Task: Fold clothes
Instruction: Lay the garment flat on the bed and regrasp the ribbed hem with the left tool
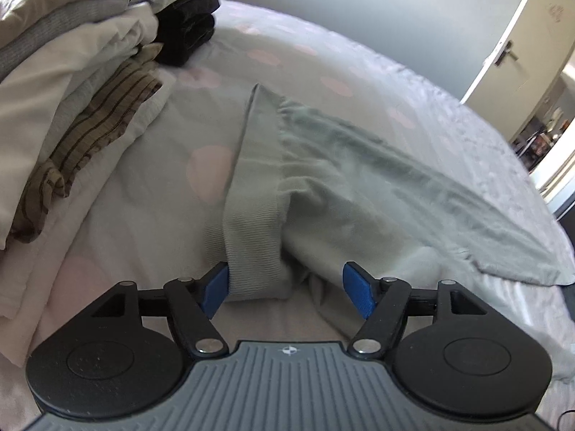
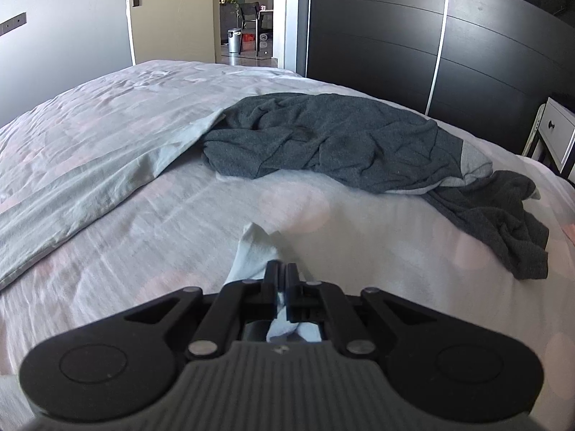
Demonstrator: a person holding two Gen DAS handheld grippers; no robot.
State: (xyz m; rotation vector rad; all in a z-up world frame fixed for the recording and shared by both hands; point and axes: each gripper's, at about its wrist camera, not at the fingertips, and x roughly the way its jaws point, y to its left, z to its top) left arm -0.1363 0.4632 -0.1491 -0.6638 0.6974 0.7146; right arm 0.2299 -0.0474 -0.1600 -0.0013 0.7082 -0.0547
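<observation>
Pale-green cotton fills both views: a sweatshirt (image 1: 359,186) lies stretched across the bed (image 2: 143,222), its ribbed hem (image 1: 251,244) bunched between my left fingers (image 1: 222,287), which stand wide, one blue pad touching the rib's edge and the other well clear. My right fingers (image 2: 275,276) are pressed narrow on a pale corner of cloth (image 2: 257,251), a tuft of it poking back through the jaws toward the camera. Whether that corner belongs to the same garment I cannot tell from these views.

To do this step well, I judge the left side needs the whole doubled rib inside the pads before any pinch, not just its outer lip, so both layers travel together; the two grippers should then keep the held edge taut and level, or the thin fabric will sag and crease.

Room is uneven. A stack (image 1: 72,72) of folded clothes sits close on the left, its striped piece (image 1: 97,133) spilling toward the hem, so a swing that way risks toppling it. A dark-grey garment (image 2: 341,143) lies rumpled ahead of the right gripper, overlapping the green cloth's far end. Open sheet lies between them, near the right gripper.
</observation>
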